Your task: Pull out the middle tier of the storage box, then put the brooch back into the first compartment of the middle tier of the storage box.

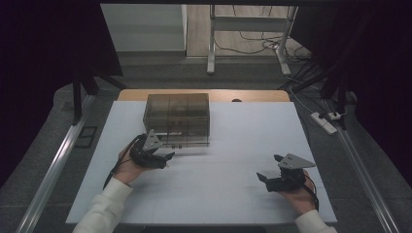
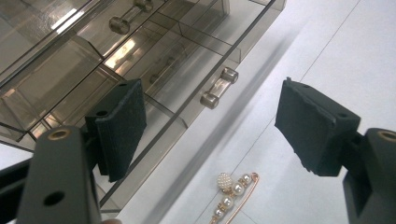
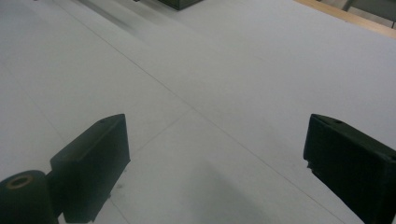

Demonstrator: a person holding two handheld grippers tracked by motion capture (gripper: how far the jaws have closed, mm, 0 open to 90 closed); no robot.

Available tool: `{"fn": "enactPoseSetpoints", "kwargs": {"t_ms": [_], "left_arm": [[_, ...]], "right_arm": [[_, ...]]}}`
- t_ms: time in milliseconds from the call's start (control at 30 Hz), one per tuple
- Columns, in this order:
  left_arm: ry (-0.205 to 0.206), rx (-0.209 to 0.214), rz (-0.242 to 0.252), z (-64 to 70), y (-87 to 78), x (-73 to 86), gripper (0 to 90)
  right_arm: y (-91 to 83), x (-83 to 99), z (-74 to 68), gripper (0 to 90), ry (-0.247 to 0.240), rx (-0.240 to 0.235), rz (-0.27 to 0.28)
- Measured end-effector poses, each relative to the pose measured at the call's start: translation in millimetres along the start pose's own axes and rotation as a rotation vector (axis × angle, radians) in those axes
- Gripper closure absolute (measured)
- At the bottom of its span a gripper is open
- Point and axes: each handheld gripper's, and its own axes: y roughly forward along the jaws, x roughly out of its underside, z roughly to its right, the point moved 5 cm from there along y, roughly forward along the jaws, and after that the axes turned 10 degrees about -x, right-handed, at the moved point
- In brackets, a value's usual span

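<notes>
Two black padded jaws of the left gripper (image 2: 210, 126) stand wide apart and empty over a slim gold pearl brooch (image 2: 232, 193) lying lengthwise between them on the white table (image 2: 336, 51), beside the smoky clear-plastic drawer box (image 2: 140, 51), while the farther right gripper (image 1: 281, 175) hangs equally open and empty.

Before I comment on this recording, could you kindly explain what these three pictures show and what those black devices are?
A person sits at a white table holding a hand-operated two-jaw gripper in each hand. The high view looks down from above; the other two views come from cameras riding on each gripper. The left gripper, jaws open, is beside a smoky clear drawer box with small knobbed drawers. A pearl brooch pin lies on the table just below it. The right gripper, also open, hovers over bare tabletop. Neither holds anything.
</notes>
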Motion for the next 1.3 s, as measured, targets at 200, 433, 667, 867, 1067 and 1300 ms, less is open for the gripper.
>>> {"fn": "enactPoseSetpoints", "kwargs": {"t_ms": [200,433,667,867,1067,1300], "left_arm": [[-0.014,0.029,0.011,1.8,-2.2,-1.6,24.5],[-0.035,0.038,-0.037,1.7,-4.8,0.7,25.8],[-0.054,0.056,-0.021,7.3,-14.9,1.3,25.2],[-0.067,0.091,-0.031,10.9,-23.6,5.4,24.9],[-0.070,0.104,-0.047,7.9,-23.8,8.9,25.0],[-0.061,0.143,-0.080,6.4,-22.6,12.8,24.9]], "right_arm": [[0.1,-1.7,-0.3,6.9,0.002,-0.007,0.014],[0.0,-3.6,-2.5,6.9,0.004,-0.027,0.025],[-1.0,-3.3,-4.0,6.8,0.003,-0.026,0.027],[-1.7,-3.1,-4.5,6.9,0.000,-0.027,0.024],[0.2,-2.3,-4.7,6.9,-0.002,-0.027,0.017],[0.3,-1.5,-5.5,6.9,-0.011,-0.030,0.011]]}}
